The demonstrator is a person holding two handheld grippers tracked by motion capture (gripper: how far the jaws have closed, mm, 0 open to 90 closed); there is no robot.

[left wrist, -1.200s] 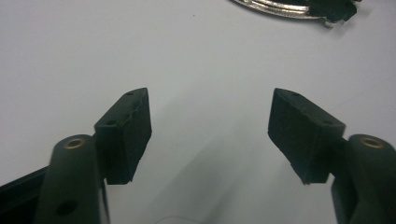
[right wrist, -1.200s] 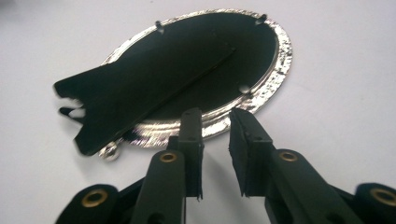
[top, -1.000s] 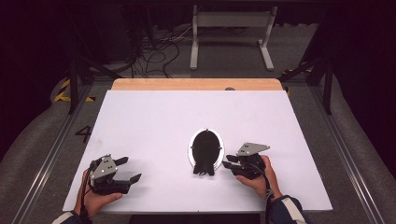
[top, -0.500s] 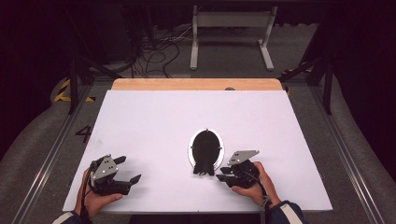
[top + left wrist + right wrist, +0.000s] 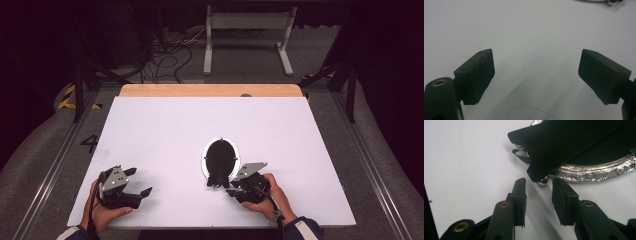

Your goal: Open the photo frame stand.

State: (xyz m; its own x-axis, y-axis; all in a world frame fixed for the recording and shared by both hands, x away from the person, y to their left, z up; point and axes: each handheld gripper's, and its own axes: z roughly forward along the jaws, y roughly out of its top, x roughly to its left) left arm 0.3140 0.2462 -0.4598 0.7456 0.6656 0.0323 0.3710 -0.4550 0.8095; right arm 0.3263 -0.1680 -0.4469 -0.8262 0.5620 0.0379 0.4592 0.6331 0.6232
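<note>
A black oval object with a silver rim (image 5: 220, 157) lies flat on the white table (image 5: 200, 125), a little right of the middle near the front. In the right gripper view its glittery rim (image 5: 594, 173) curves under a black flap (image 5: 564, 147), with a small silver ball (image 5: 543, 181) at the flap's tip. My right gripper (image 5: 230, 190) (image 5: 539, 182) is at the object's near end, open by a narrow gap, and the ball sits just beyond its fingertips. My left gripper (image 5: 139, 181) (image 5: 536, 67) stands wide open over bare table at the front left.
A wooden strip (image 5: 210, 90) runs along the table's far edge. Beyond it on the floor are a white stand (image 5: 247, 30) and loose cables (image 5: 170, 50). Metal rails (image 5: 50, 170) flank the table.
My right gripper has moved left and toward the table's front edge, to the oval object's near end. The left gripper has stayed put.
</note>
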